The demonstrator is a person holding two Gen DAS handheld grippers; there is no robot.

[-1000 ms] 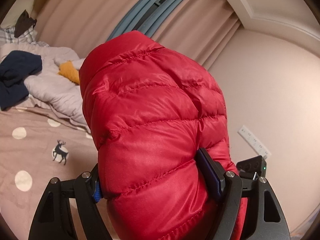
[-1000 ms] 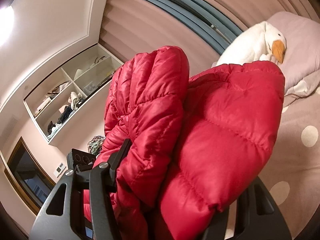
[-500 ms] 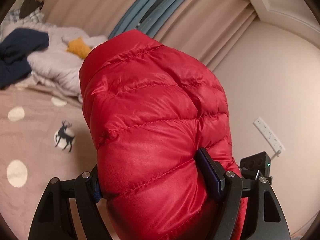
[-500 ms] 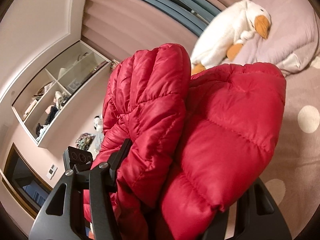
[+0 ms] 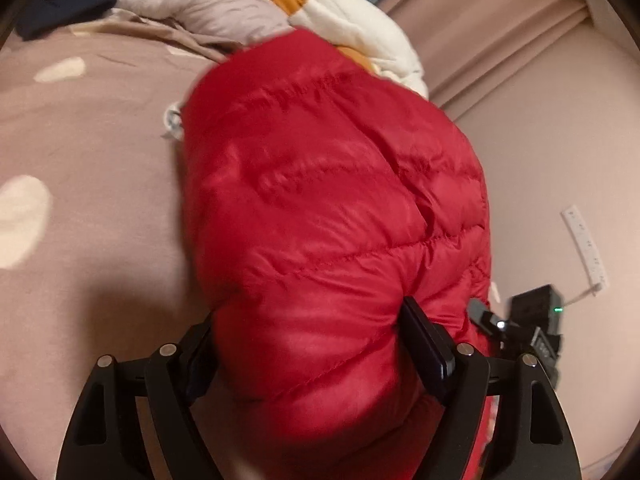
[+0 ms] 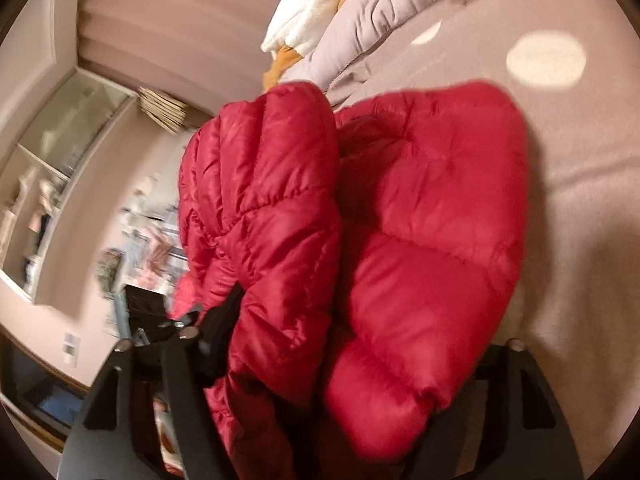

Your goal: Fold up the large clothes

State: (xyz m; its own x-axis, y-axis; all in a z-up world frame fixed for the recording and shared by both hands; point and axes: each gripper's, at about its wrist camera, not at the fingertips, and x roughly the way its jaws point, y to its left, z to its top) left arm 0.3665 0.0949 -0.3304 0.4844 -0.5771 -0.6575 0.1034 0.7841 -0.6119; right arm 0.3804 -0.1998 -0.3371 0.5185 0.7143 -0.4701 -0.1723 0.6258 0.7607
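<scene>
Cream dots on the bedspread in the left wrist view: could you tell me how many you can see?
2. One dot lies far up the bedspread; another sits at the left edge. The red down jacket may hide more.

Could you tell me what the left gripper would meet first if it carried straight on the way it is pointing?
The left gripper, its jaws shut on the red puffer jacket, seems aimed at the bedspread; the jacket would probably touch it first, though depth is unclear.

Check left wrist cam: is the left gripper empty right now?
No, the left gripper is clamped on a thick bunch of the red puffer jacket, which bulges out between its two fingers.
</scene>
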